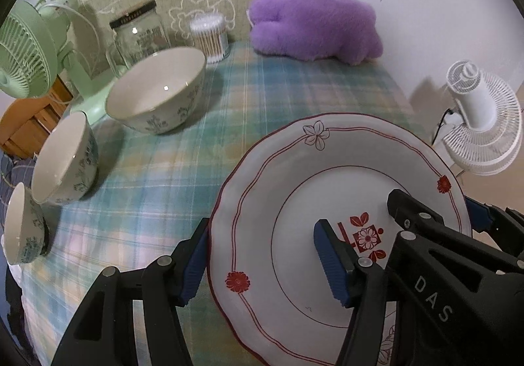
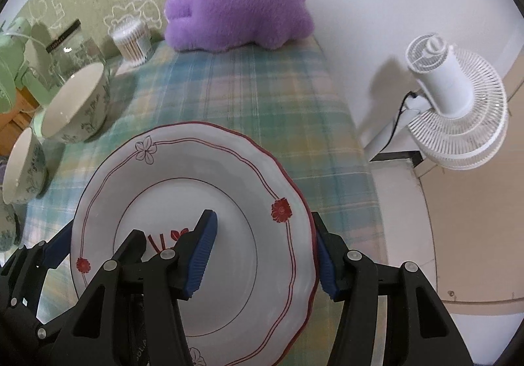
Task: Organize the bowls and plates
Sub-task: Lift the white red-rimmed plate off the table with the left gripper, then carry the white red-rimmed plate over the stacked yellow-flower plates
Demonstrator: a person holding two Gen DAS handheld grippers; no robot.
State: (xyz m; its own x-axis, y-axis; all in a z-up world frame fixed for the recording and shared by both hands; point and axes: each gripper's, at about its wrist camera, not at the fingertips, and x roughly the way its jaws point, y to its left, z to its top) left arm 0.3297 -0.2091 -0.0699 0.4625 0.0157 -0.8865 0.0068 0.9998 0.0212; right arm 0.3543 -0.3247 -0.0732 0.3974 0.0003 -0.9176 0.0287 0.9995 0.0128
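Note:
A white plate (image 1: pixel 294 189) with a red rim line and flowers sits on the plaid cloth; it also shows in the right wrist view (image 2: pixel 229 176). My left gripper (image 1: pixel 262 264) is open and straddles the plate's left rim, one finger over the plate, one outside. My right gripper (image 2: pixel 265 254) is open and straddles the right rim the same way. Whether the pads touch the plate I cannot tell. Three white bowls with blue-green leaf prints stand at the left: a large one (image 1: pixel 157 94), a medium one (image 1: pixel 65 159) and a small one (image 1: pixel 23 225).
A glass jar (image 1: pixel 139 35), a tub of cotton swabs (image 1: pixel 211 37) and a purple plush toy (image 1: pixel 314 27) stand at the back. A green fan (image 1: pixel 26 51) is at the far left. A white fan (image 2: pixel 455 104) stands beyond the table's right edge.

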